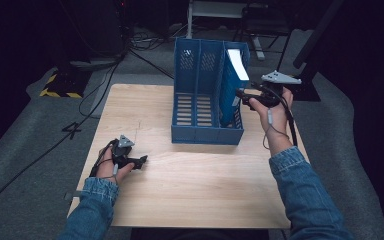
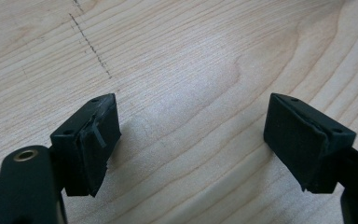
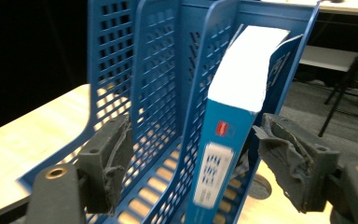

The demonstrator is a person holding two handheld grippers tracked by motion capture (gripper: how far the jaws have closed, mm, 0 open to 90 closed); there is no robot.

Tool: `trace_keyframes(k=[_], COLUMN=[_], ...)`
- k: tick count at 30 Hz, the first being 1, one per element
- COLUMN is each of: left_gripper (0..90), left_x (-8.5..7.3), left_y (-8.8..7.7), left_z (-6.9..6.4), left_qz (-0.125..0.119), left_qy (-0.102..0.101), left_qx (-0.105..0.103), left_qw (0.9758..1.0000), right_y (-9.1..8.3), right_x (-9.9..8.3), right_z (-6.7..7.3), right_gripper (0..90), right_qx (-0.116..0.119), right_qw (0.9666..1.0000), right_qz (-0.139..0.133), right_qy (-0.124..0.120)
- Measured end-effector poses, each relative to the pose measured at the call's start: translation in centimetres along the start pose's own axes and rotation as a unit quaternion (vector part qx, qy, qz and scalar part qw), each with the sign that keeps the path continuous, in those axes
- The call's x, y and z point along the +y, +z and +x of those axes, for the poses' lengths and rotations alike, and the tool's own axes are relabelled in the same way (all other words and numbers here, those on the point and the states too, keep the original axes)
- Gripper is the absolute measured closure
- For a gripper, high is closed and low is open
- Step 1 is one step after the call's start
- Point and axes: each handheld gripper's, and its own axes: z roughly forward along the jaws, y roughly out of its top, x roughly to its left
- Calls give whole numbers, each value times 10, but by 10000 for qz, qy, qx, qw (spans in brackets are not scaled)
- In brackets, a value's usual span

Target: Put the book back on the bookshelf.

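Observation:
A blue plastic file rack (image 1: 200, 100) with three slots stands at the back middle of the wooden table (image 1: 190, 185). A blue book (image 1: 232, 82) with white page edges stands upright in its rightmost slot, leaning on the divider (image 3: 235, 126). My right gripper (image 1: 241, 98) hovers at the rack's right front, jaws apart. In the right gripper view the book's spine sits between the two pads (image 3: 289, 158) without either pressing on it. My left gripper (image 1: 142, 161) rests low at the table's left front, open over bare wood (image 2: 191, 126).
The rack's left and middle slots (image 3: 135, 93) hold nothing. Cables (image 1: 55, 145) run over the grey carpet left of the table. Black stands and chair legs (image 1: 260, 35) sit behind the rack. The table's near half (image 1: 195, 195) is bare wood.

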Motion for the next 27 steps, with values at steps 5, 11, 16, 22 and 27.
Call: trace_keyframes(k=[5, 11, 16, 22, 27], left_gripper=[188, 177, 171, 169, 168], left_x=[0, 2, 4, 5, 5], left_y=[0, 2, 3, 5, 5], left_z=[0, 1, 1, 1, 1], left_qz=[-5, 25, 40, 29, 29], left_qy=[4, 0, 1, 18, 19], left_qx=[-5, 2, -3, 8, 8], left_qw=[10000, 10000, 10000, 10000, 10000], right_y=[-29, -62, -82, -98, -108], right_x=[-3, -16, -30, -57, -81], right_z=[1, -3, -11, -24, -30], right_gripper=[263, 255, 254, 277, 285], right_qx=[218, 330, 419, 494, 429], right_qw=[9997, 9991, 9984, 9969, 9963], right_qz=[84, 197, 352, 603, 736], right_qy=[-102, -181, -158, -44, 98])
